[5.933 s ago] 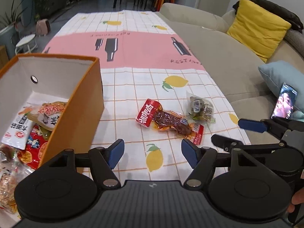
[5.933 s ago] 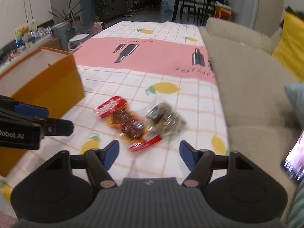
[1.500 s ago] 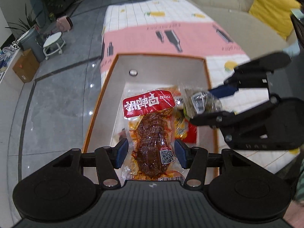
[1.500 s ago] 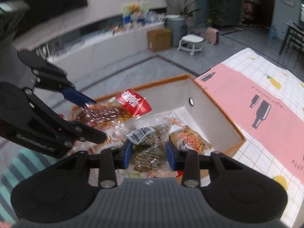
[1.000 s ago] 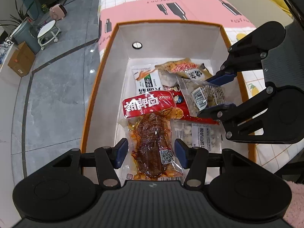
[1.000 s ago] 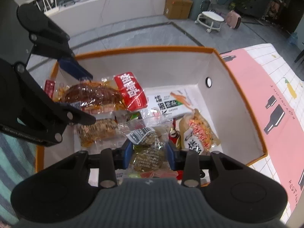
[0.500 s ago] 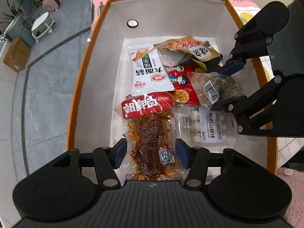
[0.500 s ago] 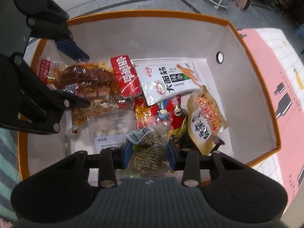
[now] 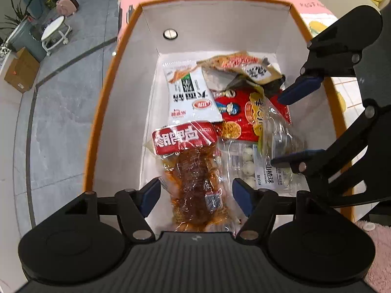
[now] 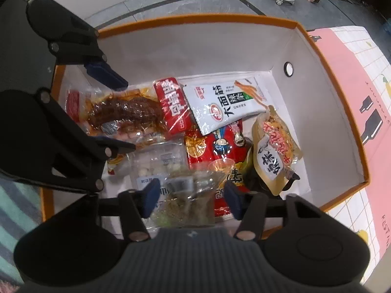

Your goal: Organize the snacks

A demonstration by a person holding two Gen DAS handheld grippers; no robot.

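So, left wrist view first: the left gripper (image 9: 195, 193) hangs over the orange cardboard box with white inside walls (image 9: 107, 102), and its blue pads sit apart on either side of the clear pouch of dark braised meat with a red printed header (image 9: 193, 171). There's a visible gap between pads and plastic, so I'd call it let go, pouch lying on the box floor right ahead of the fingers. Past it is a white noodle-snack packet (image 9: 188, 97), a red cartoon-print bag (image 9: 234, 112) and a clear bag of small white balls (image 9: 246, 163) off to the right. The right gripper (image 9: 290, 127) comes in from that side, jaws spread.

Right wrist view: the right gripper's pads stand wide around a clear crinkly packet of greenish-brown snack (image 10: 188, 202), which sits right between the fingers on top of the other bags. It's blurry there, so I can't swear the pads are fully off it, but it looks released. A tan pouch with red lettering (image 10: 273, 146) leans just to the right, with the pink and white checked tablecloth (image 10: 354, 73) beyond the box wall.

What could go wrong: crinkly film snagging on a pad as either gripper lifts out, dragging a packet back over the rim. Also both tools are crowded in one box, so pulling out together could knock them into each other.
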